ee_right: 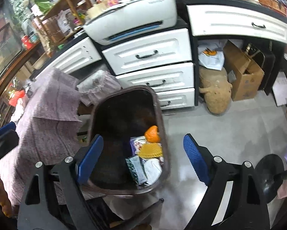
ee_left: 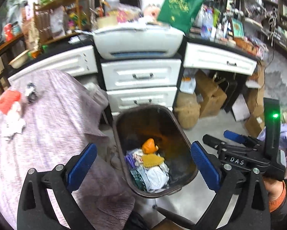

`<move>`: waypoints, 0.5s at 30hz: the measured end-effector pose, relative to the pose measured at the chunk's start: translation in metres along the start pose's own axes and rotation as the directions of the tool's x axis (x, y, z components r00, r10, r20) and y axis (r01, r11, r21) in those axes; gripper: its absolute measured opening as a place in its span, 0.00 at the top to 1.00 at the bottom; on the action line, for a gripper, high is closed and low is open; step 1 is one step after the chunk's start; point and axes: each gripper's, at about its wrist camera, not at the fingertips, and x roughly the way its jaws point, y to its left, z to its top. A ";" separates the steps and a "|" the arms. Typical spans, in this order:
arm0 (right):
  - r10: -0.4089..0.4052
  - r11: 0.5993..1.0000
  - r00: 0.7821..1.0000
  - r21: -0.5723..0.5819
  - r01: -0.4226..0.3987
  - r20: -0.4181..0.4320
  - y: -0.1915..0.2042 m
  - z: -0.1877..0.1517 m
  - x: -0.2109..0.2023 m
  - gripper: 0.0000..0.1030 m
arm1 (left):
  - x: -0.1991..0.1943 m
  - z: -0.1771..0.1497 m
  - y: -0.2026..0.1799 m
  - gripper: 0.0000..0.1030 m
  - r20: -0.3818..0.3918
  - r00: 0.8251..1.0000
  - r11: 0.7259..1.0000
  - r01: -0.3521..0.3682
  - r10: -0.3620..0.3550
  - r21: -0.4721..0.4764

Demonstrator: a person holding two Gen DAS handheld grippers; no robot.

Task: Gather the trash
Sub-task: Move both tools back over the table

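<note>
Hovering over dark brown plastic trash bin (ee_left: 154,149), both grippers empty: left gripper (ee_left: 143,166) fingers spread wide, right gripper (ee_right: 143,157) likewise. Wrappers, orange scrap (ee_left: 149,145) already binned. Next, likely: reach left to table (ee_left: 53,134), white crumpled paper (ee_left: 13,126).

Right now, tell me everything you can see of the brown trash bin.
The brown trash bin is a rounded-rectangular, plastic-looking tub, lidless, standing on the grey floor before the white drawers, beside the lilac-covered table. Inside lie wrappers, white paper, a yellow mesh piece and an orange lump. Neither tool touches it.
</note>
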 end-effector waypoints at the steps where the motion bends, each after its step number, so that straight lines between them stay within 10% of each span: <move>1: 0.006 1.000 1.000 -0.008 -0.006 0.002 0.004 0.001 -0.001 0.18 | -0.006 -0.001 0.004 0.06 0.019 1.000 1.000 -0.010 0.011 -0.008; 15: 0.169 0.966 0.985 -0.202 -0.159 0.036 0.110 0.017 -0.020 0.16 | -0.062 -0.020 0.091 0.05 0.105 0.982 0.981 -0.143 0.157 -0.131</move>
